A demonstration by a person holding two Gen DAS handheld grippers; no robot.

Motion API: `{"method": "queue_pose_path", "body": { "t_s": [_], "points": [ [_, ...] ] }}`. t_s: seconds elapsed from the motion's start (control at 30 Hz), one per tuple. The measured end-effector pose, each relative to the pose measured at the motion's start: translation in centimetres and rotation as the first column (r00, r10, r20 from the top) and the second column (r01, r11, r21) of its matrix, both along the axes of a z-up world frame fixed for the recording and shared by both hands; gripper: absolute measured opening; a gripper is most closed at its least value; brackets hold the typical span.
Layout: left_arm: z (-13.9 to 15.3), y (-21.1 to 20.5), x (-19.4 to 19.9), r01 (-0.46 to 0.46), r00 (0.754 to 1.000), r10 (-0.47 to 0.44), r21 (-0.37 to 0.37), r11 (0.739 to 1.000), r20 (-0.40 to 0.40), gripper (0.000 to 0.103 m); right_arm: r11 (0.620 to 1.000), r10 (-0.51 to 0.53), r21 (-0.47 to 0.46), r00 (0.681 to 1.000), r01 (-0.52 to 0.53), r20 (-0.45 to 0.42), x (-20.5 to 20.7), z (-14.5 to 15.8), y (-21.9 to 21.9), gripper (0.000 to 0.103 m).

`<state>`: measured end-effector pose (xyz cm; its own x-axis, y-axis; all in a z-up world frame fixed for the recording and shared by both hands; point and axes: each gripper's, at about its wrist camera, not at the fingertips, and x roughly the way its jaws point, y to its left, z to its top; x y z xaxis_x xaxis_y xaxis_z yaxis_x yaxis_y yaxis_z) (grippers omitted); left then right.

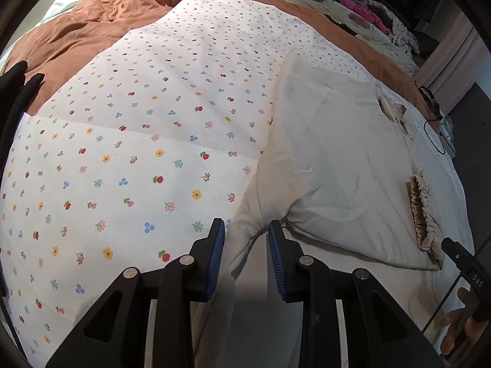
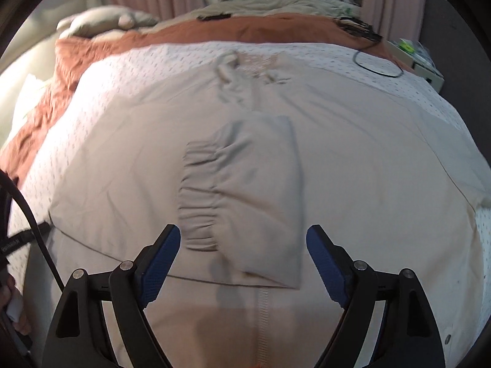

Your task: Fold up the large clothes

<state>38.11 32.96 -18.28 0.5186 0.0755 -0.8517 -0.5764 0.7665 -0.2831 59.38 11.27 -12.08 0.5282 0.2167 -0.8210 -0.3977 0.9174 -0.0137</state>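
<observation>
From where I sit, the biggest thing in view is the bed, covered by a rust-coloured duvet (image 1: 76, 40) with a white floral sheet (image 1: 129, 153) spread over it as my working surface. On that sheet lies the cream jacket (image 2: 353, 159), flat, its zip running down toward me in the right wrist view. One sleeve (image 2: 254, 190) is already folded in across the body, its gathered cuff (image 2: 198, 202) lying on the chest panel. I judge I am mid-fold: one sleeve is in, and the rest of the garment has yet to be brought over. My left gripper (image 1: 247, 239) sits at the jacket's edge, where the cream cloth bunches between the blue pads; the jaws are narrow, but I cannot tell whether they pinch the cloth or merely straddle it. My right gripper (image 2: 244, 245) hangs above the folded sleeve with its jaws spread wide and nothing in them. Next, I think, the right needs to come down on a hem or side edge and close, so that both tools can lift and carry the cloth over together.
</observation>
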Motion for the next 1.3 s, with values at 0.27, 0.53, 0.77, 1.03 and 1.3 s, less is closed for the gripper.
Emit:
{"method": "queue_pose_path", "body": {
  "t_s": [0.27, 0.53, 0.77, 1.03, 1.3],
  "points": [
    [-0.5, 0.2, 0.5, 0.006, 1.0, -0.006, 0.0, 1.0, -0.003, 0.031, 0.98, 0.006, -0.199, 1.0, -0.004, 0.009, 3.0, -3.0, 4.0, 0.083],
    [-0.5, 0.4, 0.5, -0.005, 1.0, 0.005, 0.0, 1.0, 0.0, 0.031, 0.973, -0.197, -0.113, 0.98, 0.199, 0.03, 6.4, -2.2, -5.2, 0.083],
    [0.3, 0.1, 0.0, -0.019, 1.0, 0.019, 0.004, 1.0, 0.024, 0.031, 0.928, -0.352, 0.114, 0.935, 0.354, -0.04, 7.6, -1.3, -13.9, 0.083],
    [0.9, -0.4, -0.3, -0.013, 0.999, 0.013, 0.007, 1.0, 0.034, 0.031, 0.88, -0.245, 0.349, 0.938, 0.321, -0.246, 9.7, -5.0, -15.3, 0.062],
    [-0.1, -0.5, 0.8, -0.007, 1.0, 0.008, 0.045, 0.999, -0.02, 0.031, 0.844, -0.187, 0.427, 0.925, 0.324, -0.331, 14.5, -9.7, -13.6, 0.009]
  ]
}}
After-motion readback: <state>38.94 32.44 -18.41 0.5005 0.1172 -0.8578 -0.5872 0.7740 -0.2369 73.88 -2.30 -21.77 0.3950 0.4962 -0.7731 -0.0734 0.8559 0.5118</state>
